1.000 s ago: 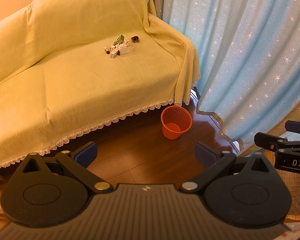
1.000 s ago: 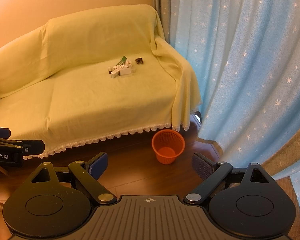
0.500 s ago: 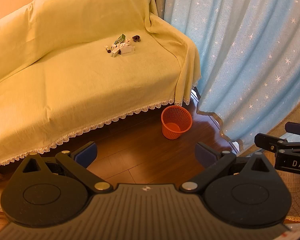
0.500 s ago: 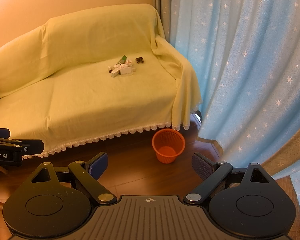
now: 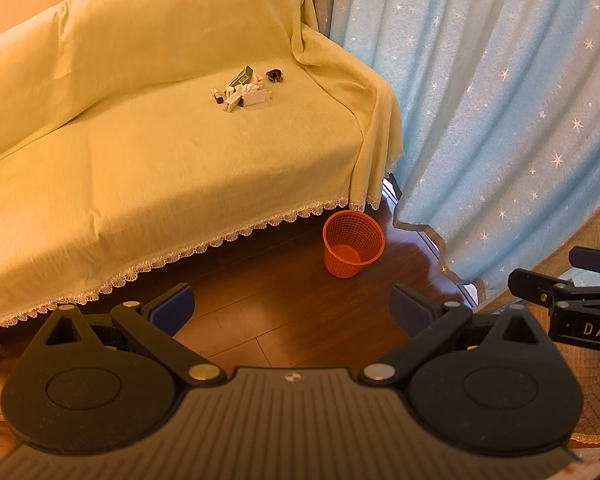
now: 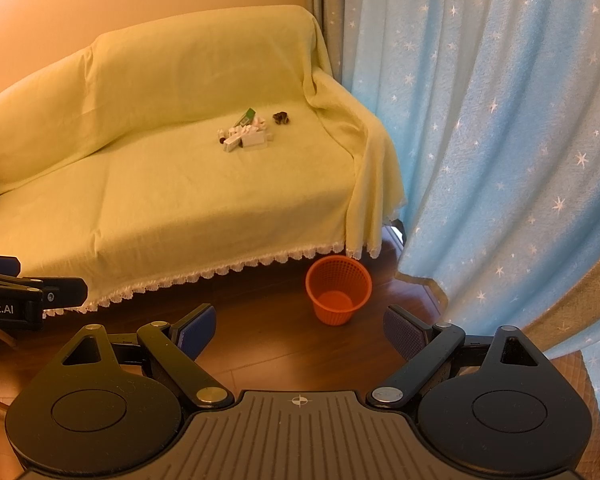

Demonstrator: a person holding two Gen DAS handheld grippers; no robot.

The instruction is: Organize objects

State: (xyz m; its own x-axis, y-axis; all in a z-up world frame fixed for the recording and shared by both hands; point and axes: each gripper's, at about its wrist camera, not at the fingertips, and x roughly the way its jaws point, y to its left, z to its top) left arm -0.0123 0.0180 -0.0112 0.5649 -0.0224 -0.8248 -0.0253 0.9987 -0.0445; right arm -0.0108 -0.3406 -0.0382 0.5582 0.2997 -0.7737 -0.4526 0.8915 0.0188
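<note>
We are holding the left tongs (image 5: 292,308) and right tongs (image 6: 298,328) spread wide and empty above the wooden floor (image 5: 268,312). The small boxes and bottles (image 5: 242,94) are lying in a heap on the covered sofa (image 5: 140,160), well apart from the orange basket (image 6: 338,290) standing on the floor beside the curtain (image 6: 480,140).

We see a sofa (image 5: 148,168) draped in yellow cloth, with a small heap of boxes and bottles (image 5: 244,94) on its seat. Just beside the heap lies a dark object (image 5: 275,75).
</note>
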